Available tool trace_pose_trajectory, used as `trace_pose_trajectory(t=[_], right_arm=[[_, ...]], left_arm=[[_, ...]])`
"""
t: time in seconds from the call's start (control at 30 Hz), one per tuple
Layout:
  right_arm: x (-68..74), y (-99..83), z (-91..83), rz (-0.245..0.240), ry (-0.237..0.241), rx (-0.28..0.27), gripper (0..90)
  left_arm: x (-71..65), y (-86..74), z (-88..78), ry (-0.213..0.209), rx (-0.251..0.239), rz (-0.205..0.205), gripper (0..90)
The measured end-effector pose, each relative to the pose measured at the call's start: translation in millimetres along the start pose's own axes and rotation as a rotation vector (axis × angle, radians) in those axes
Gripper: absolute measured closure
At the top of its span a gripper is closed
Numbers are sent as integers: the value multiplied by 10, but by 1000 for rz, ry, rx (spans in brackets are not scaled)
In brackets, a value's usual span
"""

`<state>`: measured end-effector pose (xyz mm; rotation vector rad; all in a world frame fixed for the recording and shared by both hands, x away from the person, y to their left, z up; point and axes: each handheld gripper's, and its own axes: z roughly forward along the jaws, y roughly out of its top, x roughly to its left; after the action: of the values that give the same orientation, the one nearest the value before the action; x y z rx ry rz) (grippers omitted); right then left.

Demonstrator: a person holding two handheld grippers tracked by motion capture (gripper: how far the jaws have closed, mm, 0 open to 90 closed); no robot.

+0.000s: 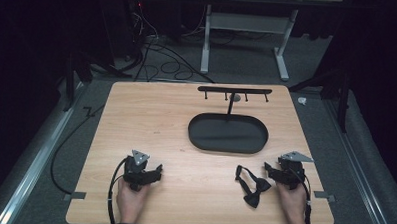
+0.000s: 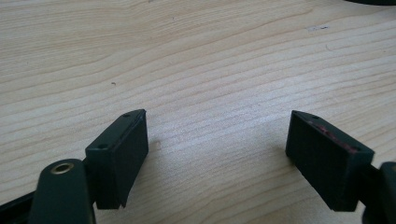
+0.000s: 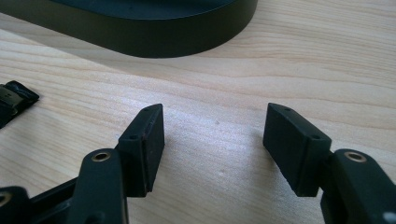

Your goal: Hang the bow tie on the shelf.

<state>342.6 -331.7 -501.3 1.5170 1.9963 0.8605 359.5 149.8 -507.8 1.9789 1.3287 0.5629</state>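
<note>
A black bow tie (image 1: 253, 185) with its strap lies on the wooden table (image 1: 161, 120) near the front right. My right gripper (image 1: 270, 169) rests just to its right, open, with bare wood between the jaws (image 3: 215, 140); the tie's strap end (image 3: 14, 100) shows at the left edge of the right gripper view. My left gripper (image 1: 157, 171) sits at the front left, open over bare wood (image 2: 217, 144). A black oval tray (image 1: 227, 134) carries a post with a hook rack (image 1: 235, 91) at the table's middle back; its wall (image 3: 140, 39) is ahead of the right gripper.
Cables (image 1: 158, 55) and a white table frame (image 1: 244, 38) are on the floor behind the table. A cable (image 1: 65, 147) runs along the left side. Dark curtains surround the area.
</note>
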Motion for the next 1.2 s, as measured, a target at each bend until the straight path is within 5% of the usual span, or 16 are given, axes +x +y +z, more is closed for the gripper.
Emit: trace_pose_trajectory(t=[1.2], right_arm=[[41,-19,-23,0,-5,-7,475]], left_arm=[[-1,-3,-4,0,0,-2,215]])
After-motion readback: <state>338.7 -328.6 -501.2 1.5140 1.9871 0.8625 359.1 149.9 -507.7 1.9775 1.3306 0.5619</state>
